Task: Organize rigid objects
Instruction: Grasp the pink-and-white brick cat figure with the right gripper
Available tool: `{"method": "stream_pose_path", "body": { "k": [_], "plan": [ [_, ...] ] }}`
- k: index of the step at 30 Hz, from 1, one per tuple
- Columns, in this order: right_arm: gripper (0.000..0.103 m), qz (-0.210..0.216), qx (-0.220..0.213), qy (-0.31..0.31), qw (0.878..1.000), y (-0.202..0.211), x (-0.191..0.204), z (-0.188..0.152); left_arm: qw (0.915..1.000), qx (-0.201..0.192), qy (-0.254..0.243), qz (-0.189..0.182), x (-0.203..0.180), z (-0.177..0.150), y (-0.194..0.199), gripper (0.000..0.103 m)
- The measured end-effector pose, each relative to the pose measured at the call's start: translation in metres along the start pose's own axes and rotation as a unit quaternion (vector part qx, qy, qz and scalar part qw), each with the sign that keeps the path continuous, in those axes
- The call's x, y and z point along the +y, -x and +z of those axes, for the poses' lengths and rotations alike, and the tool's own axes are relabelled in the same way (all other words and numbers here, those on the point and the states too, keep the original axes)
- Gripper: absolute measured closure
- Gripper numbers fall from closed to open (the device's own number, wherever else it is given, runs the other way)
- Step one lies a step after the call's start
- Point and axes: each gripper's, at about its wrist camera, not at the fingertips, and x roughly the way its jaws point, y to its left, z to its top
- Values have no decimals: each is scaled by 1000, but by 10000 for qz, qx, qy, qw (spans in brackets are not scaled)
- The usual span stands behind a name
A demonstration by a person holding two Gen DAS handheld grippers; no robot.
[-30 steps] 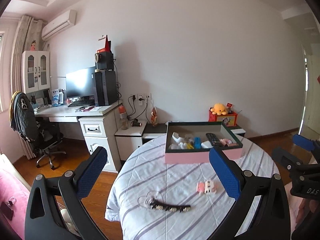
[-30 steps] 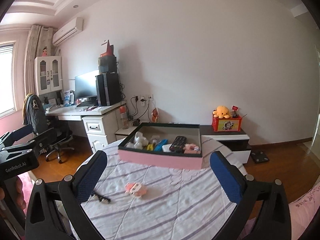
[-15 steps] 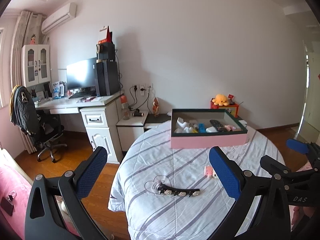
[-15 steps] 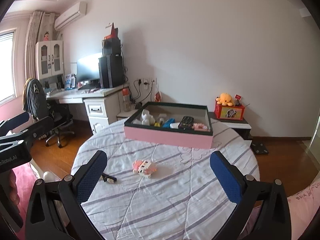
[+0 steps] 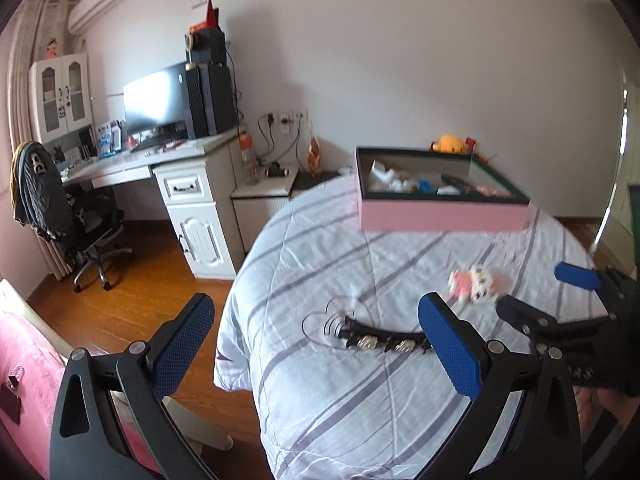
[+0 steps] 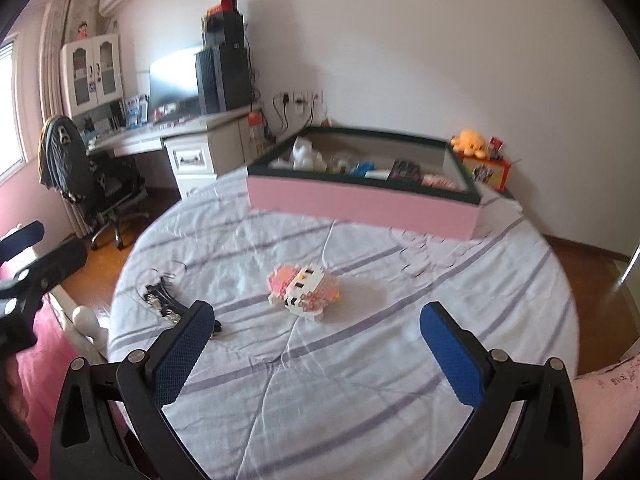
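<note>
A pink and white block toy [image 6: 305, 286] lies mid-table on the striped cloth, ahead of my right gripper [image 6: 316, 354], which is open and empty. The same toy [image 5: 476, 285] appears blurred in the left wrist view. A black hair clip with shiny beads [image 5: 386, 338] lies near the table's left edge, just ahead of my open left gripper [image 5: 316, 354]; it shows as a dark clip [image 6: 164, 300] in the right wrist view. At the back stands a pink box [image 6: 360, 202] with a dark rim, holding several small items.
The round table [image 6: 520, 280] is covered in a striped white cloth. Left of it are wood floor, a white desk [image 5: 192, 196] with monitor, and an office chair [image 5: 68, 216]. A cabinet with an orange plush [image 6: 472, 142] stands behind. Pink bedding [image 5: 24, 364] lies low left.
Both grippers have moved forward and tilted down toward the table. The toy and hair clip now sit larger and closer. Both stay open.
</note>
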Motion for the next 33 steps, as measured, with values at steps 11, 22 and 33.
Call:
{"method": "stream_pose_path", "body": {
  "k": [11, 22, 33],
  "plan": [
    [1, 146, 687, -50, 9975, -60, 9, 10, 9989, 443, -153, -10, 0, -14, -31, 0],
    [42, 403, 877, 68, 9953, -65, -3, 6, 9976, 609, -303, -131, -11, -19, -37, 0],
    [42, 156, 803, -143, 9965, -49, -42, -6, 9947, 915, -119, -453, -40, -22, -49, 0]
  ]
}}
